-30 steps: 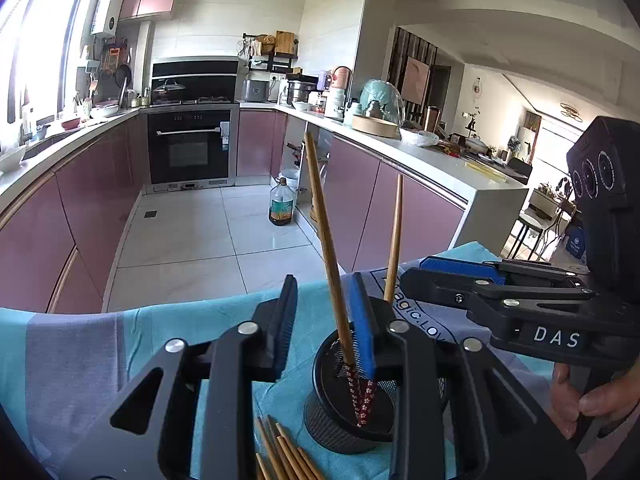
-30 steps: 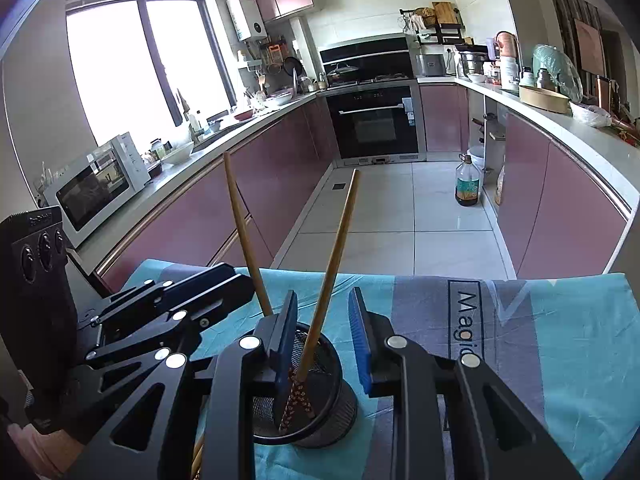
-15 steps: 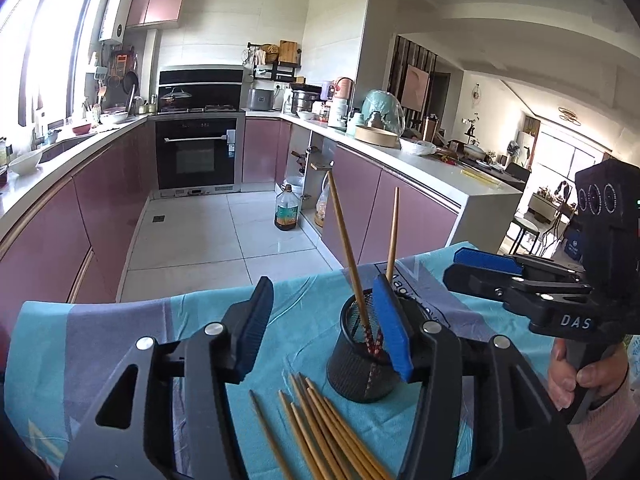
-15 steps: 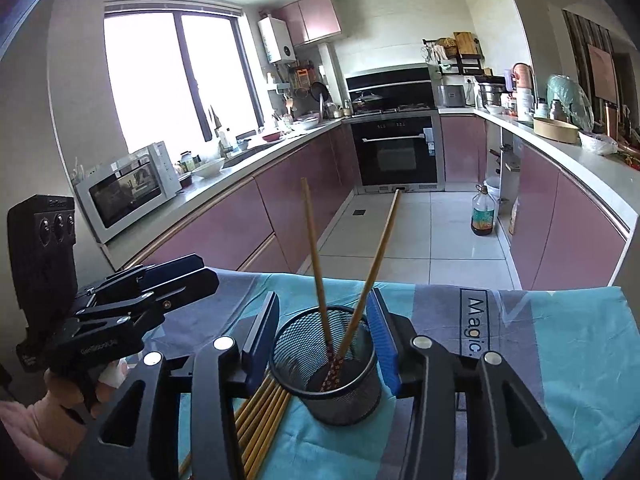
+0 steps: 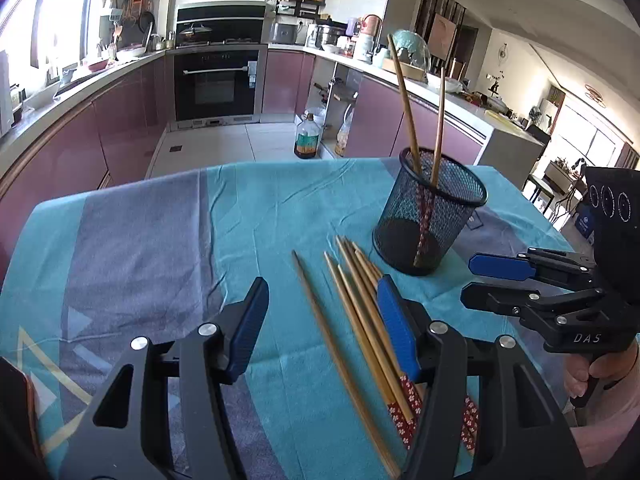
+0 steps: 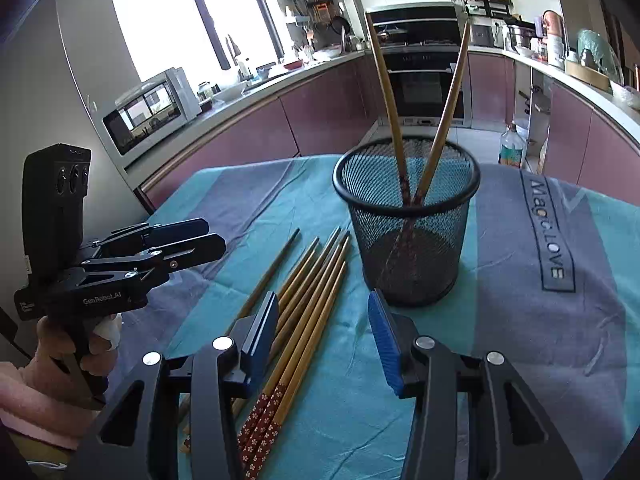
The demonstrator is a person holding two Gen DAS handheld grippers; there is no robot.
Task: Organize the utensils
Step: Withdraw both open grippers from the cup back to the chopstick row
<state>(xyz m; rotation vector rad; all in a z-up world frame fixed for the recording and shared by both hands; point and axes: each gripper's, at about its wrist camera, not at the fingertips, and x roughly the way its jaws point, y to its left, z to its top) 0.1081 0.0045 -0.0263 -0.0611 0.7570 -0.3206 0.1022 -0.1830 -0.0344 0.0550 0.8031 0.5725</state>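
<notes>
Tablecloth [image 5: 140, 248] chopsticks [image 5: 360, 312] point tips toward holder [image 5: 430, 216].

A home kitchen: mauve cabinets [image 5: 120, 128] run along both walls under pale worktops, with a built-in oven [image 5: 216, 84] and hob at the far end. A microwave [image 6: 150, 110] sits by the window [image 6: 180, 12], and pots and jars crowd the right worktop [image 5: 420, 84].

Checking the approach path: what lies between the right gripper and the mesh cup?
In the right wrist view, only bare tablecloth separates right gripper from mesh cup.
</notes>
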